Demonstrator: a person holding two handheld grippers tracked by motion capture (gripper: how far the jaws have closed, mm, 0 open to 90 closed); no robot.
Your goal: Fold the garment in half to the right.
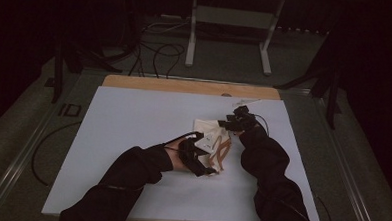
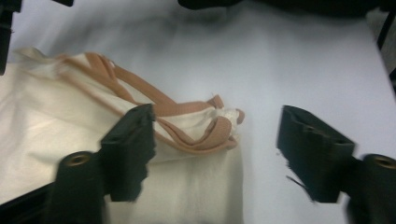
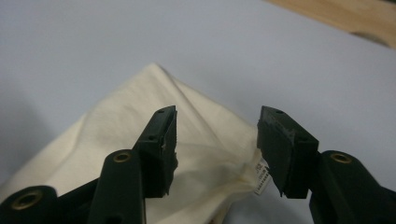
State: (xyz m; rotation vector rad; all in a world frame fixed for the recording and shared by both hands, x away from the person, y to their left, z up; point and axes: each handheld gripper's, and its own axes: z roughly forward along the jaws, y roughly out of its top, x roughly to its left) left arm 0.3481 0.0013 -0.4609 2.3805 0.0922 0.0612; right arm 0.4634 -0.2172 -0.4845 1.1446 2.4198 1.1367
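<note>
We see the left gripper [image 1: 196, 158] spread wide over the near edge of the folded cream cloth bag with tan webbing handles [image 1: 213, 141]; nothing pinched, the left-hand jaw hangs above the fabric beside the handles [image 2: 187, 123], the other jaw over bare board. The bag lies mid-table on the pale blue-white board [image 1: 132, 138], between both grippers. The right gripper [image 1: 233, 123] sits at the bag's far corner, jaws apart, cloth and its small white sewn-in label [image 3: 261, 179] showing between them, pads not pressing. Wooden table edge [image 1: 185, 85] runs beyond the board. Nothing blocks either claw.
</note>
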